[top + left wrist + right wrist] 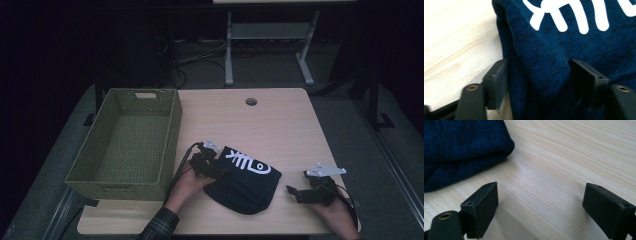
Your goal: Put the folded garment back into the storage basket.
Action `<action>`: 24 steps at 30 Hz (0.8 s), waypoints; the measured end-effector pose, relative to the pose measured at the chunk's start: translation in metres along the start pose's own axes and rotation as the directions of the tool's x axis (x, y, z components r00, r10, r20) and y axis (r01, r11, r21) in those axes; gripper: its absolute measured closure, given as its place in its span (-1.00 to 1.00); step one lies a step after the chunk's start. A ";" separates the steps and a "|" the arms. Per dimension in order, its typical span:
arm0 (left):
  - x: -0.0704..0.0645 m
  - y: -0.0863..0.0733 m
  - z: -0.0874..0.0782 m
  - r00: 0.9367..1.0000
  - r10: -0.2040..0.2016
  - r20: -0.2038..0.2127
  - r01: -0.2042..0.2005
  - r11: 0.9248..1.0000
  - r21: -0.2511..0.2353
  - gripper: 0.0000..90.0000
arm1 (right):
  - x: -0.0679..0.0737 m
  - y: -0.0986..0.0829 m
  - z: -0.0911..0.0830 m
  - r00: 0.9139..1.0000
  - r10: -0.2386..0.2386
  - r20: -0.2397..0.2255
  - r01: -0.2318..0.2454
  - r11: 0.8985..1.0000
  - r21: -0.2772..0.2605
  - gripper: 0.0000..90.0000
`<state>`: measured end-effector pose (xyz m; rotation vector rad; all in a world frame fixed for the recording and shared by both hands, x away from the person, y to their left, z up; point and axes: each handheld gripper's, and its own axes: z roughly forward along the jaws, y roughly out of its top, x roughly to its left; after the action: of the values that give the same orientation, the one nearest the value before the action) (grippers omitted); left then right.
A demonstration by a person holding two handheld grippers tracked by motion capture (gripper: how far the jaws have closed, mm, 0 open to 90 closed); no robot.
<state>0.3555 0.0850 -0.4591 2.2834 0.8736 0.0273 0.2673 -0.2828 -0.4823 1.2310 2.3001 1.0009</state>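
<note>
A folded dark blue knitted garment (245, 182) with a white fishbone print lies on the near middle of the wooden table (280, 125). My left gripper (220, 172) is at the garment's left edge. In the left gripper view the garment (554, 50) bulges between the parted jaws of the left gripper (539, 75), which is open and straddles a fold. My right gripper (294, 192) rests open to the right of the garment, a short gap away. In the right gripper view the right gripper (540, 202) has bare wood between its jaws, and the garment (456, 145) lies at upper left.
A green woven basket (172, 135), with nothing in it, stands on the table's left side, close to my left hand. A round cable hole (251, 101) sits near the far edge. Behind the table are a desk frame (229, 55) and cables on the floor.
</note>
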 end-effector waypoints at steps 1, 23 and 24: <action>-0.001 0.000 0.000 1.000 -0.003 0.007 0.003 1.000 -0.001 -0.16 | 0.000 0.000 0.000 1.000 -0.001 0.000 0.001 1.000 0.000 -0.72; 0.002 0.012 -0.007 0.992 -0.054 0.110 0.046 0.996 0.075 0.53 | 0.000 0.000 0.000 1.000 0.002 0.002 -0.002 1.000 -0.001 -0.70; 0.001 0.014 -0.009 0.993 -0.049 0.109 0.042 0.996 0.073 0.53 | 0.000 0.000 0.000 1.000 0.002 0.002 -0.002 1.000 -0.001 -0.70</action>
<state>0.3623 0.0834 -0.4442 2.3051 0.8808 -0.1510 0.2673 -0.2831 -0.4821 1.2339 2.2970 1.0009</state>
